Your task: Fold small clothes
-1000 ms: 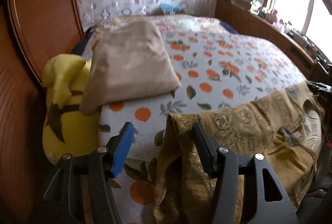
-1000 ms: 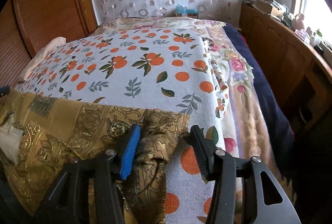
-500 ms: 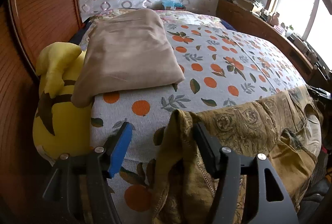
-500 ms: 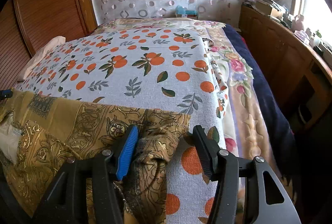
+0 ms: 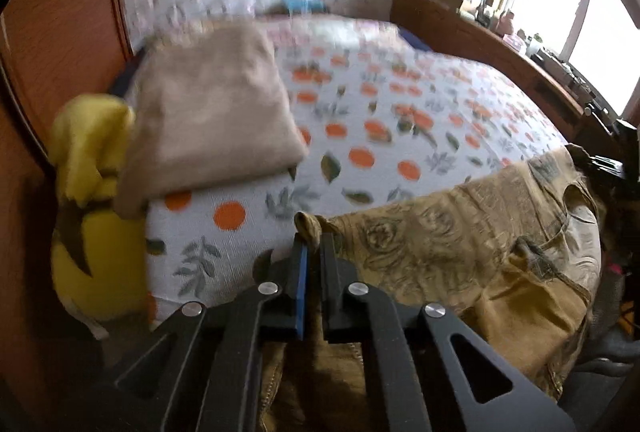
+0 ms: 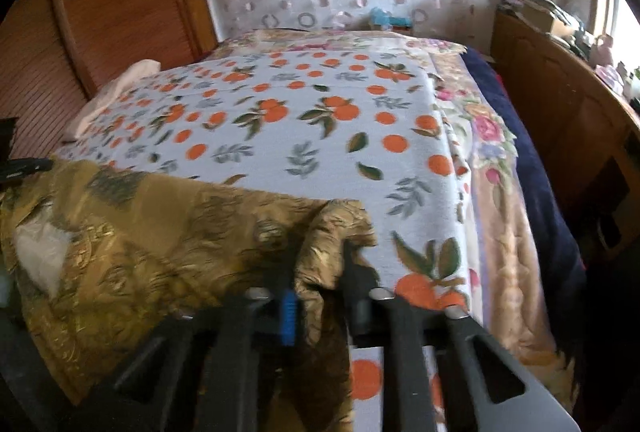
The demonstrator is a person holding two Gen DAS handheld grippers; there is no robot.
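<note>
A golden-brown patterned garment [image 5: 460, 252] lies spread along the near edge of the bed and hangs over it; it also shows in the right wrist view [image 6: 168, 232]. My left gripper [image 5: 314, 252] is shut on the garment's left corner, which sticks up between the fingers. My right gripper [image 6: 316, 272] is shut on the garment's right corner, a bunched fold pinched between the jaws. A folded beige cloth [image 5: 212, 116] lies on the bed's far left.
The bed has a white cover with orange fruit print [image 6: 320, 136]. A yellow plush toy [image 5: 88, 216] sits at the bed's left beside a wooden wall. A wooden ledge [image 5: 500, 48] with clutter runs along the right under the window. A dark blue blanket [image 6: 532, 184] hangs on the right side.
Both grippers were open around the garment's corners and have closed on them. The left view is now blurred by motion.
</note>
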